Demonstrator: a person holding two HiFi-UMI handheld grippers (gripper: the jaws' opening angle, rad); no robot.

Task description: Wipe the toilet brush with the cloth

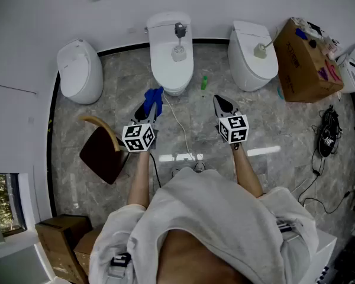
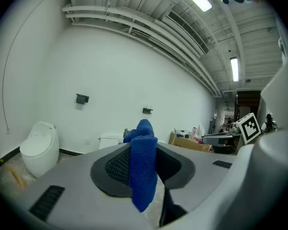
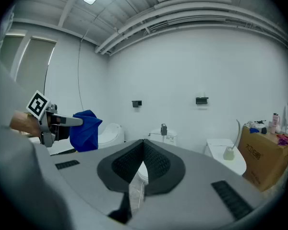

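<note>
My left gripper is clenched on the blue cloth, which hangs in a loose fold below the pads; my right gripper has its jaws pressed together with nothing between them. The toilet brush stands in its holder on the middle toilet at the top centre of the head view, well apart from both grippers; a second, similar brush sits on the toilet towards the upper right. I judge the risks thus: the right jaws must part before taking the handle; a clumsy grab could tip the holder off the lid; hard rubbing might drag the cloth free.
</note>
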